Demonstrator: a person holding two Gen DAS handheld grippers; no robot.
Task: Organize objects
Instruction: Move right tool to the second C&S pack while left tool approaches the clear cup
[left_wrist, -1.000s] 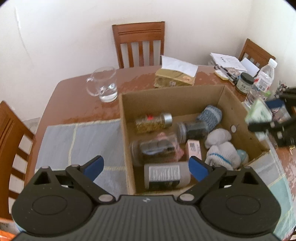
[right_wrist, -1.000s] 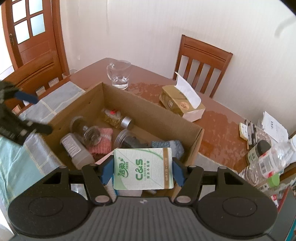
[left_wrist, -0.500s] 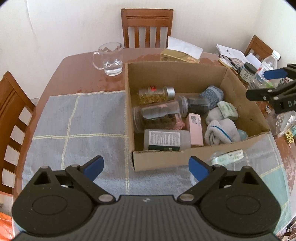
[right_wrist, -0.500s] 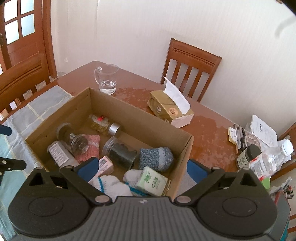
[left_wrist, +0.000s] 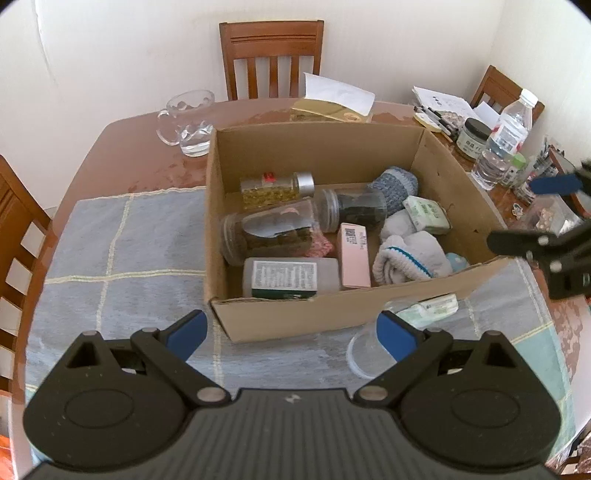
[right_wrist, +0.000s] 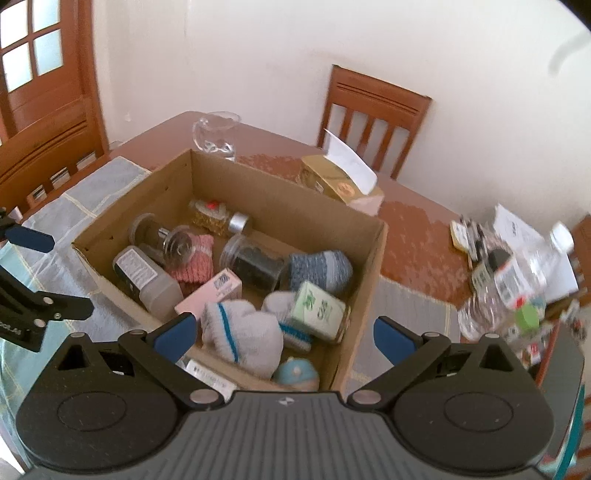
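White walls and wooden slatted chairs (left_wrist: 271, 55) are seen behind a reddish-brown wooden desk (left_wrist: 122, 147), part of which is covered by a grey-blue checked cloth (left_wrist: 122, 240). The left gripper (left_wrist: 291, 328) is held above the near edge of that cloth, its blue-tipped fingers (left_wrist: 186, 330) spread wide with nothing between them. The right gripper (right_wrist: 282, 334) is likewise spread apart and empty, and is held over the near corner of an open brown cardboard box (left_wrist: 325, 314) that stands on the cloth.

Inside the box, a green-and-white tissue packet (right_wrist: 319, 310) is seen lying on a pair of rolled white socks with a blue stripe (right_wrist: 240, 336). Beside these are found a blue-grey knitted sock (right_wrist: 319, 266), a clear jar with dark contents (right_wrist: 255, 264), a pink oblong carton (right_wrist: 210, 293), a translucent white bottle with a printed label (right_wrist: 144, 278), a pink knitted piece (right_wrist: 195, 258), a larger clear jar lying on its side (left_wrist: 269, 234) and a small glass jar of yellow capsules with a silver cap (left_wrist: 277, 186). A pale blue rounded item (right_wrist: 295, 373) is tucked into the near corner.

Outside the box, on the cloth just in front of its near wall, a clear plastic cup (left_wrist: 369, 350) lies on its side with another green-and-white packet (left_wrist: 432, 308) touching it. Farther off, a clear glass jug (left_wrist: 186, 123) and a gold tissue box with a white tissue sticking up (left_wrist: 332, 101) rest on the bare desk. Well to the right, a clear plastic water bottle (left_wrist: 506, 136), a dark-lidded jar (left_wrist: 472, 138) and loose papers (left_wrist: 443, 101) are gathered.
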